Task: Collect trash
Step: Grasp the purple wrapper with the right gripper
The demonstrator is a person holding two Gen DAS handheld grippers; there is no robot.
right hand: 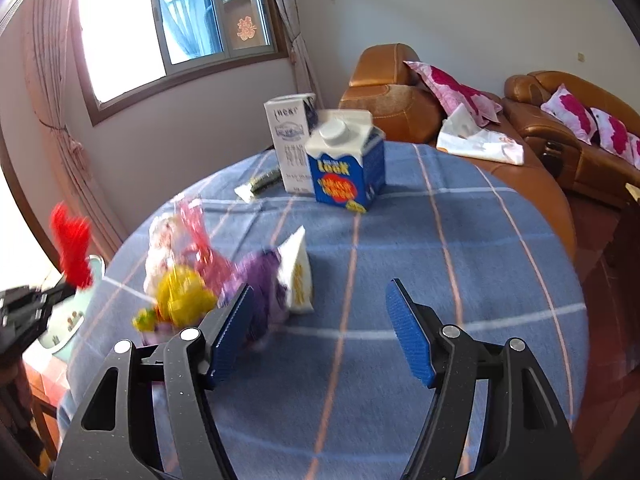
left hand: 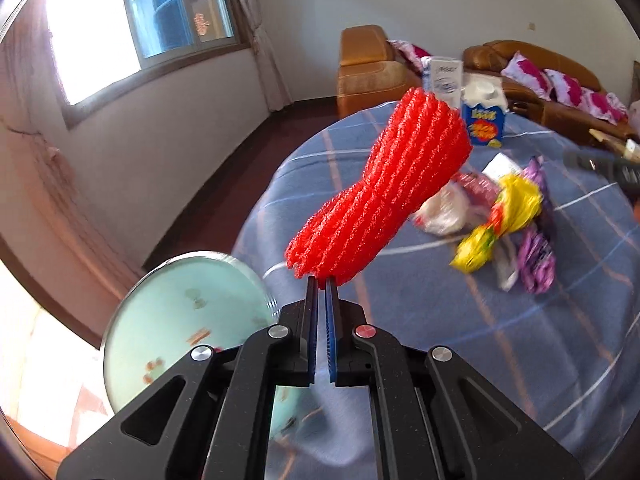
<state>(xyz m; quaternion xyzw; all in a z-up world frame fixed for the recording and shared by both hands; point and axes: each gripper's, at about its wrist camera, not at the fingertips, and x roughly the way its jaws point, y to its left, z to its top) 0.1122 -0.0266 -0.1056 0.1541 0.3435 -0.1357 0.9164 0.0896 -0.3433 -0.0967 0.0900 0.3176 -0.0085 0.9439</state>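
We see a round table (right hand: 460, 240) under a blue checked cloth, wrappers (right hand: 224, 280) and two cartons (right hand: 348, 168) on it, sofas (right hand: 560, 128) and a window (right hand: 180, 12) behind. Our left gripper (left hand: 322, 280) pinches a red foam net (left hand: 384, 192) in closed jaws; our right gripper (right hand: 320, 300) gapes wide, holding nothing.

Table cover (right hand: 440, 240): woven checked cloth, matt. On it: red foam net sleeve (left hand: 384, 196), rough mesh; crinkled glossy plastic wrappers (right hand: 188, 296); smooth printed paperboard cartons (right hand: 348, 168).
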